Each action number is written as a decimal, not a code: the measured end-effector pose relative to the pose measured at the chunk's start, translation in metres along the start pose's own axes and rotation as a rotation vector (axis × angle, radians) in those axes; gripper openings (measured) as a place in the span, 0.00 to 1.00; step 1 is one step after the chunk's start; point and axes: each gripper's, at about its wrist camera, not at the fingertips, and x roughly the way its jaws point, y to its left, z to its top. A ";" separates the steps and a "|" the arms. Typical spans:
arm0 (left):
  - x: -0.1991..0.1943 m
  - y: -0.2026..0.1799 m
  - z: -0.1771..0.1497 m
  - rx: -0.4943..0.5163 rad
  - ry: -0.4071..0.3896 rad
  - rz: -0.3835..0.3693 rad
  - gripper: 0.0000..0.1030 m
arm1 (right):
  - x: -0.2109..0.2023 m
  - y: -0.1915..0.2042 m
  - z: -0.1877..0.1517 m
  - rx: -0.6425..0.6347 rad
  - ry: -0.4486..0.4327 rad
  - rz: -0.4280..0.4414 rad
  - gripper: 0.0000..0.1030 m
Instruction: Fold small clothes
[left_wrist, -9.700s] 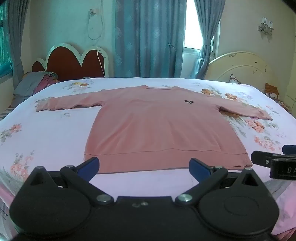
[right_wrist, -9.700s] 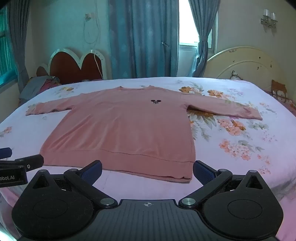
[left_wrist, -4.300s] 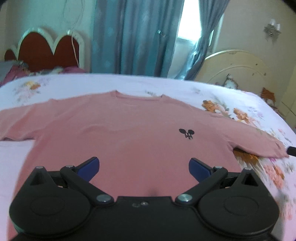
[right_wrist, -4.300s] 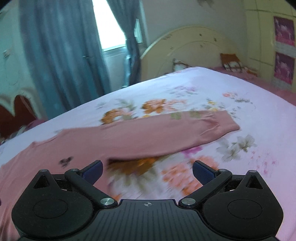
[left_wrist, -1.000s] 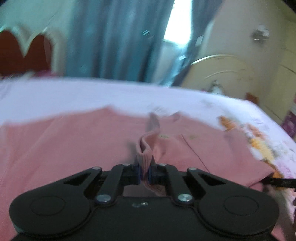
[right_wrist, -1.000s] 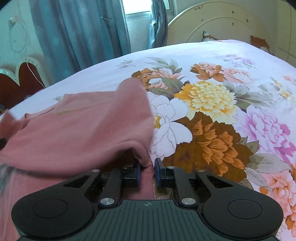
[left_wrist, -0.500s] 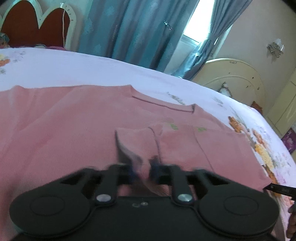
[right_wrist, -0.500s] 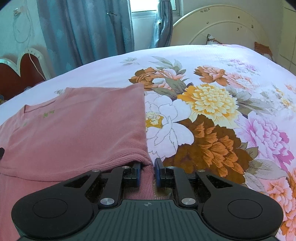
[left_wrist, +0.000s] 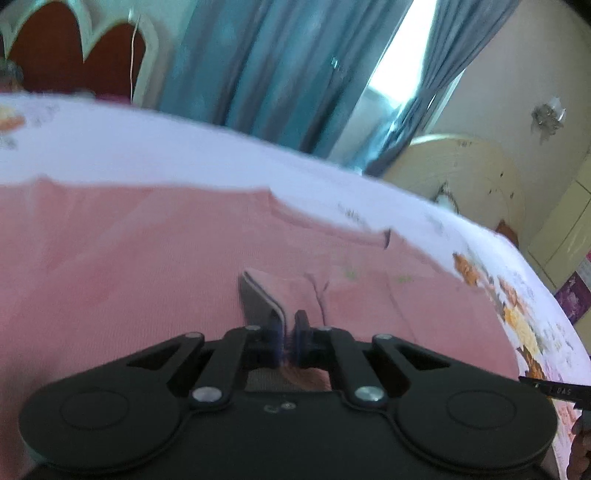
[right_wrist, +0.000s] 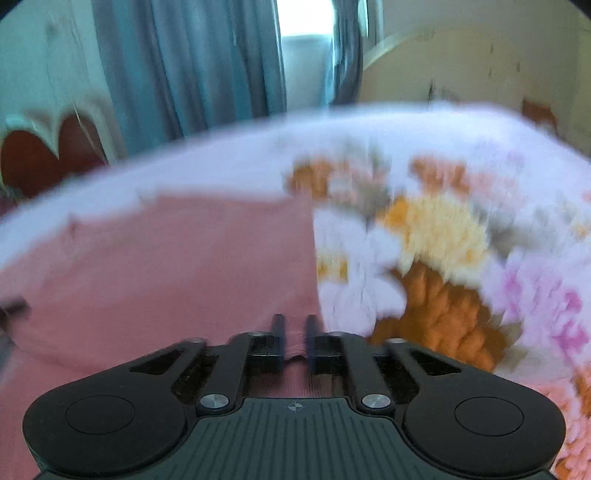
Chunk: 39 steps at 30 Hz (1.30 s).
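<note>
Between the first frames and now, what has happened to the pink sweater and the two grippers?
The pink sweater lay flat with both sleeves spread; now its right sleeve is folded in over the body, leaving a straight edge beside the floral bedsheet. Both grippers began open above the hem; the left gripper now pinches the cuff, and the right gripper has closed at the folded edge. The sweater's body stayed in place.

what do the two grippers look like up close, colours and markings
Both are black, with two round lobes, angled link arms with silver pivot screws, and blue pads on the fingers. The left gripper has a smooth body. The right gripper has a ribbed grey centre plate with a small crosshair mark.
</note>
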 end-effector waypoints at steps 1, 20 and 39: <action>-0.003 -0.002 -0.002 0.013 -0.008 0.005 0.06 | -0.001 -0.001 -0.003 -0.010 0.005 0.006 0.00; 0.038 0.009 0.023 0.033 0.051 0.001 0.06 | 0.045 0.011 0.046 -0.036 -0.036 0.056 0.00; 0.027 0.019 0.010 -0.063 -0.079 -0.064 0.06 | 0.091 -0.053 0.108 0.155 -0.080 0.225 0.02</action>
